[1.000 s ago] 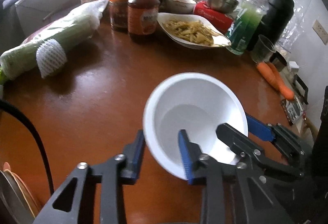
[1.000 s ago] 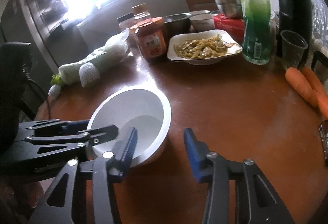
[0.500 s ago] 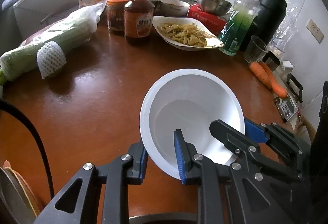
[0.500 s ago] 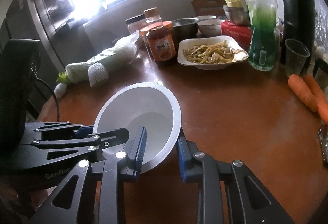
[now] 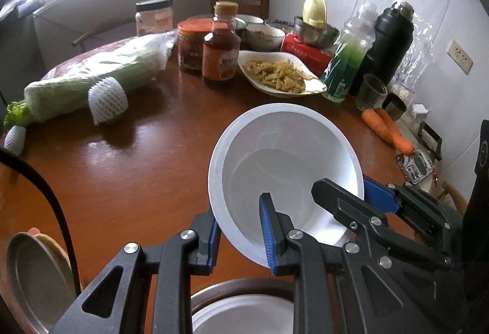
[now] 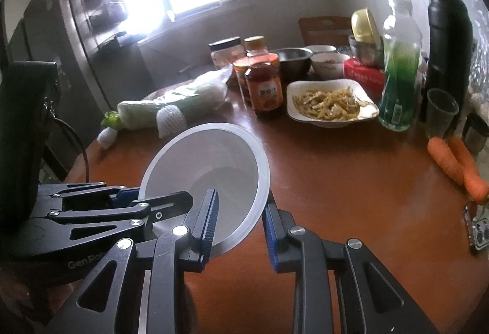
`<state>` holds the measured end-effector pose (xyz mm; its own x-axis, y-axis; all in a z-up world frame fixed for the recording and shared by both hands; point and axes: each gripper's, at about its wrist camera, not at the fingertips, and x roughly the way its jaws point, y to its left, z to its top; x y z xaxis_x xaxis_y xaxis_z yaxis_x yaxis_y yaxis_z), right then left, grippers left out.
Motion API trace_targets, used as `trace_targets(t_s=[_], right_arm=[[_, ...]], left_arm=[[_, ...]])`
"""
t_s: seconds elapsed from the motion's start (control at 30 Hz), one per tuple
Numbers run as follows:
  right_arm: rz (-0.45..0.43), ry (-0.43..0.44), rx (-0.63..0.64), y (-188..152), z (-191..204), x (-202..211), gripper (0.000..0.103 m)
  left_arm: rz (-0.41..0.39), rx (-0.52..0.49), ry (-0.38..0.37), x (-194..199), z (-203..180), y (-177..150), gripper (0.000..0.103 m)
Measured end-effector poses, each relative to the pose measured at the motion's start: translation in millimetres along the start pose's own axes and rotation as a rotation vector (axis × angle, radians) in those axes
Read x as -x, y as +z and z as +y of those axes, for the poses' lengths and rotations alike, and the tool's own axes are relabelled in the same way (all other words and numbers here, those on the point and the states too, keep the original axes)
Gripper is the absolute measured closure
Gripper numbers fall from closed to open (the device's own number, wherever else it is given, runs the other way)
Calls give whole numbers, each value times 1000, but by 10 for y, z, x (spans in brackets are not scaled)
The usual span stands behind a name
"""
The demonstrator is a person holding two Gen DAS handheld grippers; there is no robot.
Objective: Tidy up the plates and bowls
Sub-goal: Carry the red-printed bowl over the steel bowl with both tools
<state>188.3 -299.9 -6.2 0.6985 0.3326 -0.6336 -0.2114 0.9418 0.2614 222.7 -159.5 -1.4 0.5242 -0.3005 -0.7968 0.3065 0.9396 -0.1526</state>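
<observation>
With both sets of jaws now pinching opposite sides of its rim, we have lifted the white bowl off the table, where a second ago it sat; left gripper and right gripper hold it tilted above a bowl at the near edge, likely its stacking spot.

text: "GenRob…" | on: left hand-held gripper body, cut off | bottle labels: unreadable
</observation>
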Motion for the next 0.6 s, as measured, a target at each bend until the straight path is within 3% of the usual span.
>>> trace_targets(t_s=[0.6], right_arm=[[-62,20,83,-57,563,469,74]], left_arm=[[-101,18,13,685,154,-292,78]])
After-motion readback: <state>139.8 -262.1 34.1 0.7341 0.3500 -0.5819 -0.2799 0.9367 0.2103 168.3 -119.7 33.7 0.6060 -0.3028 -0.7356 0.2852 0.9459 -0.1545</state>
